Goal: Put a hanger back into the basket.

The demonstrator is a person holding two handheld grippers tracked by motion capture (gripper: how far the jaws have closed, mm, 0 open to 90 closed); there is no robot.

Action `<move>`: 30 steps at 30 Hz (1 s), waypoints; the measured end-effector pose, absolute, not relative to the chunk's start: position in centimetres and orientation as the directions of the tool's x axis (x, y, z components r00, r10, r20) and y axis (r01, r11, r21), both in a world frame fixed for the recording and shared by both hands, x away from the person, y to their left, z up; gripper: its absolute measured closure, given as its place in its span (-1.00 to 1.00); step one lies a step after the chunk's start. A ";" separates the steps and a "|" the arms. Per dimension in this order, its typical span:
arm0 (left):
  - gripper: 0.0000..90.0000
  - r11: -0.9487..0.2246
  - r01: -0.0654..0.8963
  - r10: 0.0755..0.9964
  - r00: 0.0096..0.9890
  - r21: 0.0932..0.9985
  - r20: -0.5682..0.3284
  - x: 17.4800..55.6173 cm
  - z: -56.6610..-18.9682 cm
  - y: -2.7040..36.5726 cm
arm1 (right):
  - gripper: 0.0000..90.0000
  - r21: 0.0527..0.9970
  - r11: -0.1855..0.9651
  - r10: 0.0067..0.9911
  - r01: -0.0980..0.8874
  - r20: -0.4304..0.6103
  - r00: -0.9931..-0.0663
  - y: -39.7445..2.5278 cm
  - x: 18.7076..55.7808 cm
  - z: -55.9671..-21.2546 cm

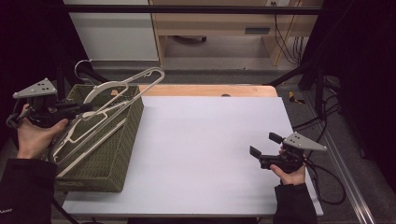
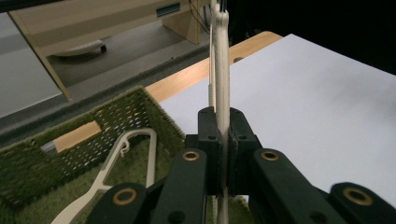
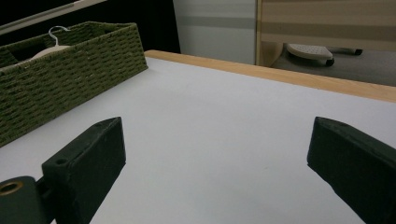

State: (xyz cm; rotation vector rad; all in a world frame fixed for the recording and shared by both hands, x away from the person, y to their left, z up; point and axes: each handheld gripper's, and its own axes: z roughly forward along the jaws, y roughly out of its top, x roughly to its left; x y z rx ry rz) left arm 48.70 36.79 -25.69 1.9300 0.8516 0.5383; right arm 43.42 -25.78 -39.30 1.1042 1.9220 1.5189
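Two tools differ: left tool pinches a hanger over the basket, so lift it straight clear; right tool rests spread on the counter.

Your left gripper clamps a cream hanger pointing to 12 o'clock; green basket at 9.

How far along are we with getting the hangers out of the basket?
Nothing looks finished: the white table top carries no hanger. In hand: the left gripper is shut on a cream hanger, tilted up over the green woven basket. Left: setting it down, then the other hangers lying in the basket. The right gripper waits open near the table's right edge, holding nothing.
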 end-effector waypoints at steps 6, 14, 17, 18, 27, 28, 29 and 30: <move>0.92 -0.330 0.368 0.770 0.638 0.869 0.022 49.6 -26.9 39.0 | -0.90 0.946 0.083 0.805 0.313 0.121 -0.580 -25.6 43.5 -39.4; 0.92 -0.323 0.417 0.810 0.585 0.849 0.021 50.2 -28.6 41.8 | -0.90 0.945 0.085 0.806 0.315 0.120 -0.579 -25.6 43.5 -39.4; 0.92 -0.310 0.433 0.819 0.574 0.847 0.006 50.2 -29.2 42.8 | -0.90 0.945 0.088 0.804 0.314 0.118 -0.582 -25.6 43.6 -39.5; 0.92 -0.308 0.436 0.821 0.571 0.846 0.005 50.2 -29.3 43.0 | -0.90 0.944 0.085 0.807 0.319 0.122 -0.578 -25.5 43.5 -39.5; 0.92 -0.308 0.470 0.833 0.554 0.827 -0.004 50.0 -30.6 44.3 | -0.89 0.945 0.087 0.805 0.315 0.119 -0.581 -25.5 43.5 -39.4; 0.92 -0.312 0.477 0.833 0.554 0.822 -0.005 50.0 -30.8 44.4 | -0.89 0.945 0.088 0.805 0.315 0.119 -0.581 -25.5 43.5 -39.4; 0.92 -0.310 0.484 0.834 0.552 0.819 -0.010 50.0 -31.0 44.4 | -0.89 0.945 0.090 0.805 0.315 0.117 -0.582 -25.5 43.5 -39.4; 0.92 -0.305 0.490 0.835 0.550 0.817 -0.019 50.0 -31.2 44.4 | -0.89 0.944 0.097 0.803 0.316 0.114 -0.585 -25.5 43.5 -39.5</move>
